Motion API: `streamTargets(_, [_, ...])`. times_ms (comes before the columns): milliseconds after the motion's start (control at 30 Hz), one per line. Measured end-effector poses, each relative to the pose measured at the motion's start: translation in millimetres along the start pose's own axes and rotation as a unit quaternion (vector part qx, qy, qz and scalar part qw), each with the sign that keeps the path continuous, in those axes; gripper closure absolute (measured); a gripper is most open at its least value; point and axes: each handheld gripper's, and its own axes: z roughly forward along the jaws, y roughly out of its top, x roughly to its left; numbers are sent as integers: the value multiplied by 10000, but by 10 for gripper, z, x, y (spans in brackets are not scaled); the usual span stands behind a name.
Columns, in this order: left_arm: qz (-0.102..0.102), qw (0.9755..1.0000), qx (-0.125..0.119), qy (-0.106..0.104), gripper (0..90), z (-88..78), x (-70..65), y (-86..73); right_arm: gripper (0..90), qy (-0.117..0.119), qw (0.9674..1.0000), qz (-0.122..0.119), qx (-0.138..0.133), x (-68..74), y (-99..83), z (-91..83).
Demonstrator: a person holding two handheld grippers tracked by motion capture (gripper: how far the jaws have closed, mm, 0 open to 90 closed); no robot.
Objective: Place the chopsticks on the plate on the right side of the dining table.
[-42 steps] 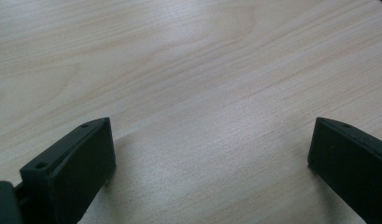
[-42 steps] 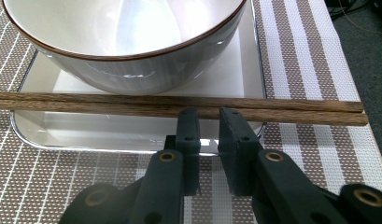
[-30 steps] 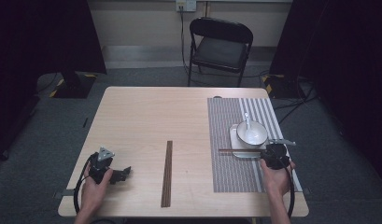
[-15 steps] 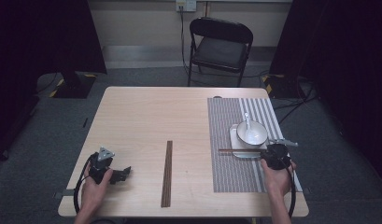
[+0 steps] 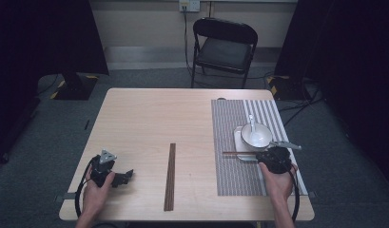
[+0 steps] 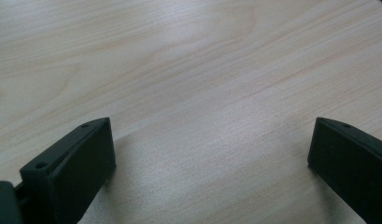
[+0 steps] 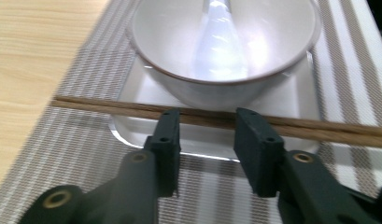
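Observation:
A pair of brown chopsticks (image 7: 109, 106) (image 5: 239, 153) lies across the front rim of a white square plate (image 7: 132, 126) (image 5: 238, 142). A white bowl (image 7: 179, 37) (image 5: 255, 135) stands on the plate with a white spoon (image 7: 219, 42) (image 5: 252, 122) in it. My right gripper (image 7: 205, 121) (image 5: 268, 154) is right at the chopsticks. Its jaws have just been opening and stand apart, tips against the sticks and not pressing them. My left gripper (image 6: 212, 135) (image 5: 128, 175) rests open on bare table near the front left, with nothing between its jaws.
A grey striped placemat (image 5: 230, 171) (image 7: 62, 154) covers the right side of the light wooden table (image 5: 149, 123) (image 6: 188, 56). A long dark brown strip (image 5: 170, 176) lies lengthwise at the table's front middle. A black folding chair (image 5: 224, 45) stands beyond the far edge.

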Motion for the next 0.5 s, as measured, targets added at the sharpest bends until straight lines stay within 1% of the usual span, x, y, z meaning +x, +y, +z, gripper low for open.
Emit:
streamTargets(33, [2, 10000, 3, 1, 1, 0, 0, 0, 564, 6, 10000, -41, -14, 27, 5, -4])
streamTargets(167, [-2, 10000, -1, 0, 1, 0, 0, 0, 524, 168, 9997, -138, -65, 161, 9, -8])
streamTargets(200, [32, 10000, 18, 6, 1, -3, 4, 1, 517, 216, 9997, -124, -74, 190, 0, -5])
streamTargets(233, [7, 10000, 3, 2, 1, -1, 1, 0, 508, 249, 9995, -148, -90, 218, -10, 0])
streamTargets(267, [34, 10000, 14, -1, 1, -3, 5, 1, 496, 272, 9995, -157, -91, 251, -17, 5])
streamTargets(300, [1, 10000, 0, 1, 2, 0, 0, 0, 482, 295, 9994, -182, -99, 281, -22, 12])
streamTargets(367, [1, 10000, 1, 0, 1, 0, 0, 0, 455, 350, 9991, -218, -98, 336, -23, 15])
streamTargets(500, [5, 10000, 2, 1, 2, 0, 0, 0, 397, 548, 9976, -410, -67, 510, -21, 38])
